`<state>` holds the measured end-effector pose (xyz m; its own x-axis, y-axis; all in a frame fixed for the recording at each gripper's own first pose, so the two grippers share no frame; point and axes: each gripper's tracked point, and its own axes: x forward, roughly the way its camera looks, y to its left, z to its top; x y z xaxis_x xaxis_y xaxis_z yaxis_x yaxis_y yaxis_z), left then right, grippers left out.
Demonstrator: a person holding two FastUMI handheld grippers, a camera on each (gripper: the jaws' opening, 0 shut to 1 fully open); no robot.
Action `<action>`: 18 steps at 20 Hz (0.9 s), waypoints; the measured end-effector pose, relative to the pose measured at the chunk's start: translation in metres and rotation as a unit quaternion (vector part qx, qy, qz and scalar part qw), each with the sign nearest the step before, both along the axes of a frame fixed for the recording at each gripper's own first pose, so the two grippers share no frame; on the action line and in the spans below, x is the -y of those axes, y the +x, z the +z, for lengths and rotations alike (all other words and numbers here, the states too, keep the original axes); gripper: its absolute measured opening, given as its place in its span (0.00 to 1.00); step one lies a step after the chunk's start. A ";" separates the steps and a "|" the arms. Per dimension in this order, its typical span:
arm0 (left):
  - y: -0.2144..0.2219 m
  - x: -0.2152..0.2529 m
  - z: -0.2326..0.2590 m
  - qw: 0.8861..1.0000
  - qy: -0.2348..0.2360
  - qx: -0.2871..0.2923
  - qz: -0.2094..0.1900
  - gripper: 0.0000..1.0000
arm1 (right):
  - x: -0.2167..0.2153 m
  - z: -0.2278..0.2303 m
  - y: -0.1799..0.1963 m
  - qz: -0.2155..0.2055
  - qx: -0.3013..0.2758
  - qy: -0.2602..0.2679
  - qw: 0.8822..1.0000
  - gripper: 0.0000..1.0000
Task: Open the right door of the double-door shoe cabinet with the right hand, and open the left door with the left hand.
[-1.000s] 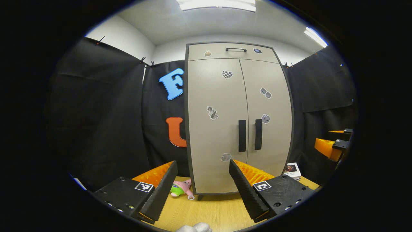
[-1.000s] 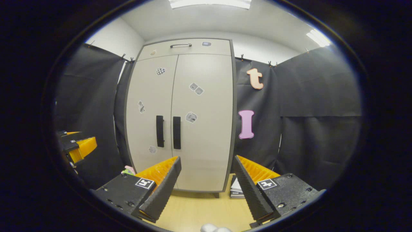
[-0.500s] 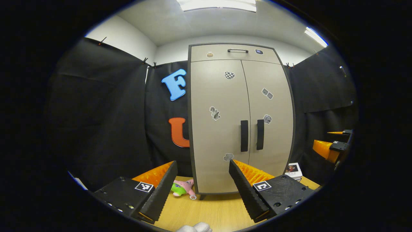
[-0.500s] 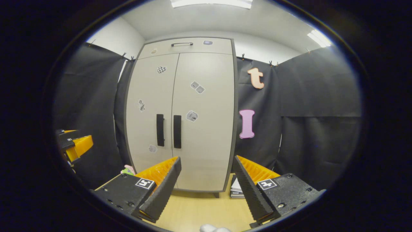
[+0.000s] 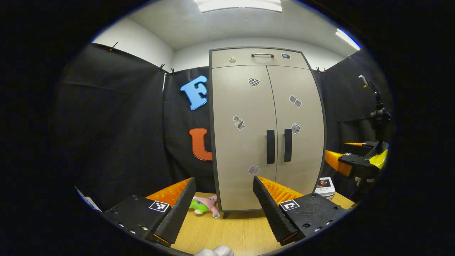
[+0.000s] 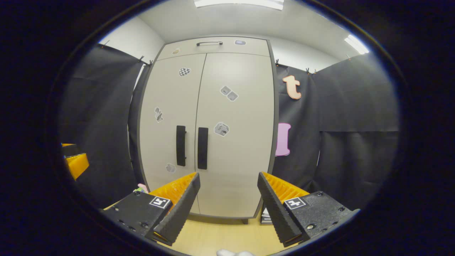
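Ahead of both spread tools, left tool [image 5: 224,204] and right tool [image 6: 229,202], stands the closed shoe cabinet [image 6: 209,124], apart.

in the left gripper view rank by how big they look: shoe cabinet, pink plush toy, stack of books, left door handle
1. shoe cabinet
2. left door handle, pink plush toy and stack of books look too alike to rank.

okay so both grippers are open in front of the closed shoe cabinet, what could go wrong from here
The right handle and left handle sit close together, so the right gripper could catch the wrong one, or both.
The plush toy and books lie beside the cabinet's feet; the swinging doors might hit them.
Pulling hard could shift the cabinet on the table.
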<state>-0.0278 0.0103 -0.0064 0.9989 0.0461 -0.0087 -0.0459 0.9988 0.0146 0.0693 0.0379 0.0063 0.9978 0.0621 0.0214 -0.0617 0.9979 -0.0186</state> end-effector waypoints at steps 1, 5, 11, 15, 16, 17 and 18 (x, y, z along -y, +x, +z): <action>-0.002 -0.002 0.000 1.000 0.002 -0.002 0.004 0.96 | -0.004 0.002 0.010 0.003 0.003 0.002 1.000 1.00; -0.010 -0.018 0.004 1.000 0.003 -0.001 0.023 0.96 | -0.018 0.016 0.049 0.001 0.017 -0.003 1.000 1.00; -0.017 -0.027 0.005 0.999 0.001 -0.008 0.044 0.96 | -0.050 0.021 0.113 0.001 0.005 0.009 1.000 1.00; -0.020 -0.027 0.003 0.999 0.000 -0.013 0.047 0.96 | -0.069 0.018 0.152 0.003 -0.010 0.014 1.000 0.98; -0.020 -0.027 0.004 0.999 0.001 -0.013 0.048 0.96 | -0.074 0.015 0.159 0.006 -0.019 0.017 1.000 0.96; -0.020 -0.027 0.004 0.999 0.002 -0.013 0.050 0.96 | -0.076 0.013 0.168 0.002 -0.024 0.015 1.000 0.96; -0.021 -0.029 0.006 0.999 0.001 -0.013 0.053 0.96 | -0.077 0.011 0.175 -0.002 -0.027 0.011 1.000 0.96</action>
